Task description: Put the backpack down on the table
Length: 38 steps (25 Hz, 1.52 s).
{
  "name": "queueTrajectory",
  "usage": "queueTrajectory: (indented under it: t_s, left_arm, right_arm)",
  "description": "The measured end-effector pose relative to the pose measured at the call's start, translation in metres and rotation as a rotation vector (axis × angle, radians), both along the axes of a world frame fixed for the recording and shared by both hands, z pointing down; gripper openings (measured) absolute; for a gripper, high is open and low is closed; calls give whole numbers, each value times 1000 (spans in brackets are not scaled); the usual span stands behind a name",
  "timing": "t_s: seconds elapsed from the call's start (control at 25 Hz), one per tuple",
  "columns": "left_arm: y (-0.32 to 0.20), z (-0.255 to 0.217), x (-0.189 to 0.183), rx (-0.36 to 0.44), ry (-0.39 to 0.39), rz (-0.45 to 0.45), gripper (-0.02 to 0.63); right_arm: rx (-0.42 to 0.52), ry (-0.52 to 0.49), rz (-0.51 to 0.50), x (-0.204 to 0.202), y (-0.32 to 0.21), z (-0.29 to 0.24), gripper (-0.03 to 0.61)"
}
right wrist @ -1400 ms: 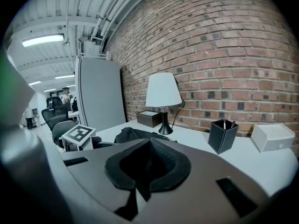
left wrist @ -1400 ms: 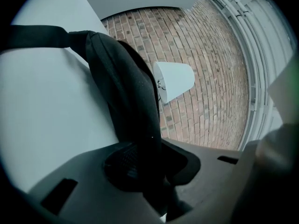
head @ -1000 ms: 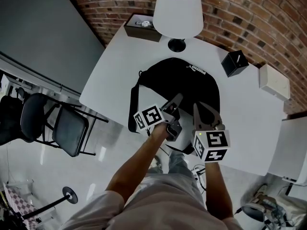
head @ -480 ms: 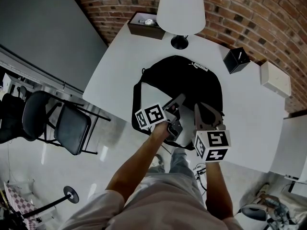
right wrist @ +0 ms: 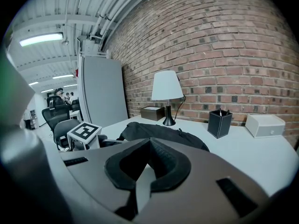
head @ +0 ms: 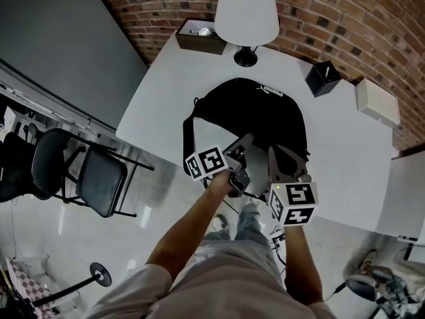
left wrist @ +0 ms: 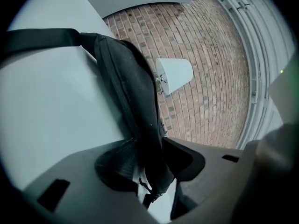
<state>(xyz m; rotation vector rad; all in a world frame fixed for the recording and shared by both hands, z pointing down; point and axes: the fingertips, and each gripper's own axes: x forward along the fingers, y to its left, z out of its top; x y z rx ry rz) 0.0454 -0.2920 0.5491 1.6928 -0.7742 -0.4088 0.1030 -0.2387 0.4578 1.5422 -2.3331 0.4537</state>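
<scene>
Head view: black fabric backpack [head: 255, 115] lies flat on white table [head: 166, 92], mid-frame, below white-shaded lamp [head: 247, 12]. Both forearms reach up from bottom of frame. Left gripper [head: 242, 145] and right gripper [head: 277, 151] sit at backpack's near edge.
Left gripper view alone shows jaws opening, backpack's dark edge between pads, strap trailing toward upper left.
Right gripper view alone shows jaws clenched, pad tips touching, nothing between; backpack lies beyond tips.
</scene>
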Motion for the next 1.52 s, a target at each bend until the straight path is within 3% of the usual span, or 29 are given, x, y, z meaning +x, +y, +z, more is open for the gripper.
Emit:
queueTrajectory:
  t_s: [0.32,0.56,0.84,1.28,1.52]
  left_arm:
    - [16,-7,-7,36,-22,14,152]
    - [28,-20,-13,88,-90,40,150]
    - [51,-36,-21,163,-225,102,150]
    - [90,-85,-34,366,-422,158,127]
    - [108,-114,-31,500,-593,208,118]
  right_arm:
    - [12,-3,10,-3,13,-3,0]
    - [28,-9,11,-12,23,-8,0]
    - [49,-19,16,-25,36,-15,0]
    - [83,-35,27,-49,63,-30,0]
    - [106,-57,45,-51,73,-45,0]
